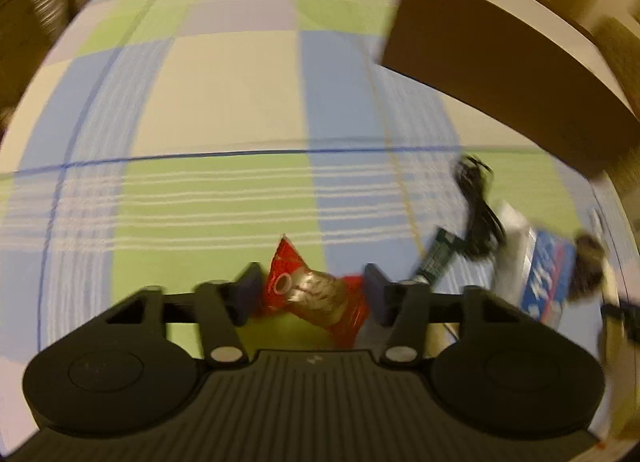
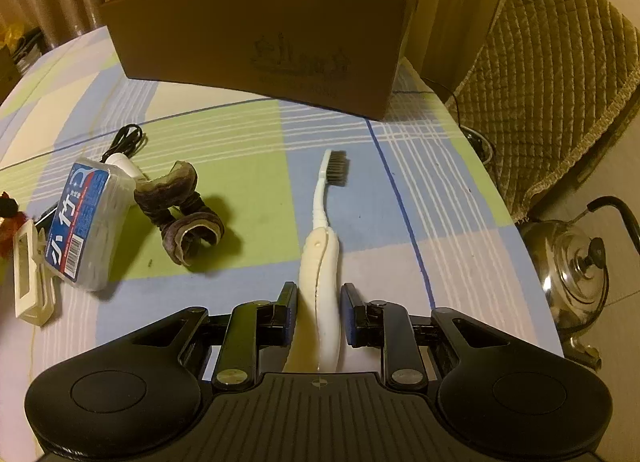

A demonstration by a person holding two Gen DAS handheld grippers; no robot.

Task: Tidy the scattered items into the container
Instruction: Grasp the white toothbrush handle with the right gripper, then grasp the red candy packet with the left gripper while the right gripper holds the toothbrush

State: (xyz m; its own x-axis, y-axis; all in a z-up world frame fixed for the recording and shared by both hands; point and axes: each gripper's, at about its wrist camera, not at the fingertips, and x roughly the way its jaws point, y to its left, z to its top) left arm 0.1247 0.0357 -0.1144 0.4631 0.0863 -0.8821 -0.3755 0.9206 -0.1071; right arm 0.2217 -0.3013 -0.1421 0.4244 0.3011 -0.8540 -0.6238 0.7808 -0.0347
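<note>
A crumpled red and gold snack packet (image 1: 320,298) lies on the checked cloth, and my left gripper (image 1: 312,278) is shut on it, a pad against each side. My right gripper (image 2: 319,292) is shut on the thick handle of a white toothbrush (image 2: 324,202), which lies flat with its dark bristles pointing away. The brown cardboard box (image 2: 260,50) stands open-topped beyond the toothbrush; in the left wrist view the box (image 1: 500,62) is at the upper right.
Left of the toothbrush lie a dark curled dried piece (image 2: 180,214), a clear case with a blue label (image 2: 84,222), a black cable (image 2: 126,140) and a white clip (image 2: 30,278). A steel kettle (image 2: 576,270) and a quilted chair (image 2: 552,82) stand beyond the table's right edge.
</note>
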